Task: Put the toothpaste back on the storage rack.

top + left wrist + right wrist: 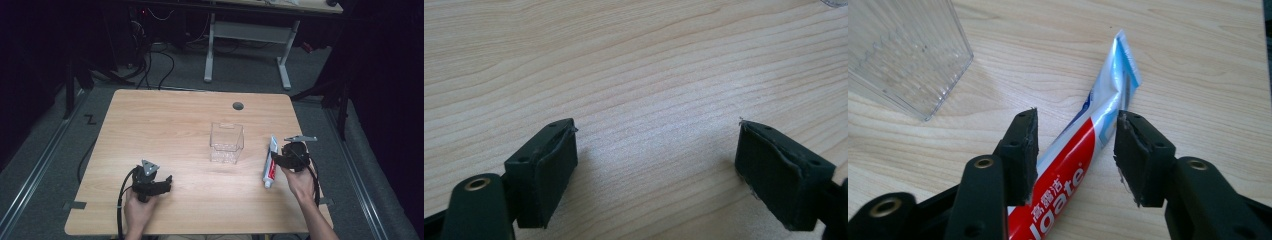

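So there's a light wood desk with a round cable hole near its far edge, and a second desk frame sits further back on the grey floor. Roughly in the middle of the desk stands a clear plastic box, upright and with nothing visible inside. Just to its right lies a toothpaste tube, red and white with a blue crimped end, lying lengthwise with the cap toward the person and the crimp pointing away. It's near the box but not touching it. The right tongs are down over the tube with one jaw on each side of it. In the right gripper view the left pad looks like it's right against the tube, while there's a gap at the right pad, so it isn't clamped. The left tongs sit low over bare wood at the near left of the desk, well apart from everything, jaws spread wide with nothing between them.
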Action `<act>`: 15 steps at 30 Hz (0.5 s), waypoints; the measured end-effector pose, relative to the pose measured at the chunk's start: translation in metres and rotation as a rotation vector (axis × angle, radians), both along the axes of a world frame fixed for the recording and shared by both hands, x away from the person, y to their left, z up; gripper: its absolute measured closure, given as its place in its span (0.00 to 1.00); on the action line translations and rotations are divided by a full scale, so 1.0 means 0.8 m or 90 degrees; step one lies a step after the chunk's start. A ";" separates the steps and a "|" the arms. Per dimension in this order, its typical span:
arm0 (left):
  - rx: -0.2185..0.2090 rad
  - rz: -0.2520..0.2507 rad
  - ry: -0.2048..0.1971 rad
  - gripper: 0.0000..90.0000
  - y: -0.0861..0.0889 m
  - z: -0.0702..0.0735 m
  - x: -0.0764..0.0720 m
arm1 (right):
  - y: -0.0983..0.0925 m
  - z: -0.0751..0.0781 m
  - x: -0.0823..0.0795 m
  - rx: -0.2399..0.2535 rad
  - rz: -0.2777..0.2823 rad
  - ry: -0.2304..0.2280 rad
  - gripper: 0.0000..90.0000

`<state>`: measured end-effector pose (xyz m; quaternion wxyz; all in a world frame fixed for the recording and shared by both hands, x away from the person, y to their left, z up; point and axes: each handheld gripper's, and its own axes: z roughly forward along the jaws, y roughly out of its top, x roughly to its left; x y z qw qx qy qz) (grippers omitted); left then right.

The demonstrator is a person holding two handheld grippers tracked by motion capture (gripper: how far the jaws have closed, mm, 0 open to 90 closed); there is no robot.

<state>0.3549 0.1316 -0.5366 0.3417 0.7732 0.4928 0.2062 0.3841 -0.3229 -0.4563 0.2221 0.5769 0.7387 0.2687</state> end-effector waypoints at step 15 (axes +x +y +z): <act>-0.001 0.000 0.000 0.19 0.000 0.000 0.000 | 0.005 -0.004 0.041 0.001 -0.042 0.060 0.53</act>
